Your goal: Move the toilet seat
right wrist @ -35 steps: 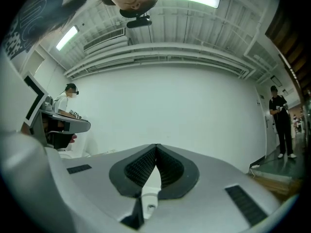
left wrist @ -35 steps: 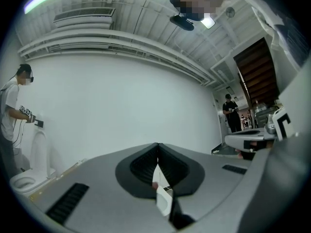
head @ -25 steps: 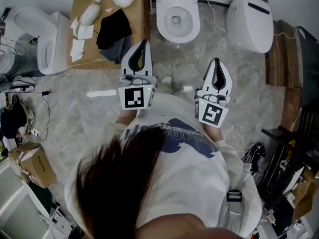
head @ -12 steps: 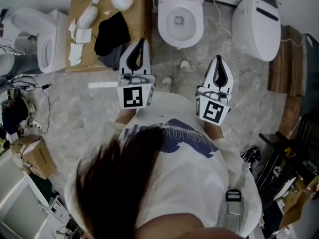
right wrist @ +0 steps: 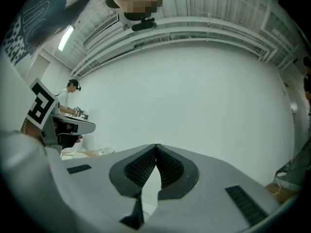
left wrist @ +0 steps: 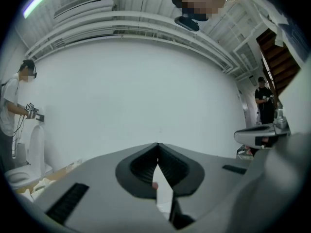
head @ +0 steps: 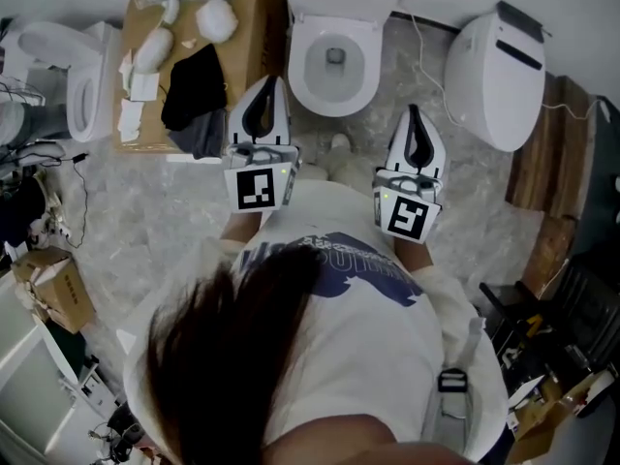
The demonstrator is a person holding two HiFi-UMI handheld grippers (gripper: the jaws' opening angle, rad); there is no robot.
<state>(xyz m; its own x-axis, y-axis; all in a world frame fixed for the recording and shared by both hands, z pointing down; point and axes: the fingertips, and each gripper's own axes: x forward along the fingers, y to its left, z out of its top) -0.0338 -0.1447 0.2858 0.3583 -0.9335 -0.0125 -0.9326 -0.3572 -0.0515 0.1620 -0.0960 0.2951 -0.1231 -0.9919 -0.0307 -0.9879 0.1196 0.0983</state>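
Three toilets show in the head view: an open bowl (head: 360, 76) at top centre, a closed-lid toilet (head: 489, 71) at upper right, and a third toilet (head: 77, 85) at upper left. There are two tools, the left tool (head: 273, 90) and the right tool (head: 417, 119), and each carries one marker cube (head: 257, 189) (head: 407, 218), two cubes in all. One brown board (head: 254, 27) lies at upper left with one black cloth (head: 189, 85) on it. One cardboard box (head: 60, 296) sits at lower left. The left gripper view shows two bystanders, one at the left edge (left wrist: 10, 106) and one at the right (left wrist: 265, 101); the right gripper view shows one (right wrist: 68, 98).
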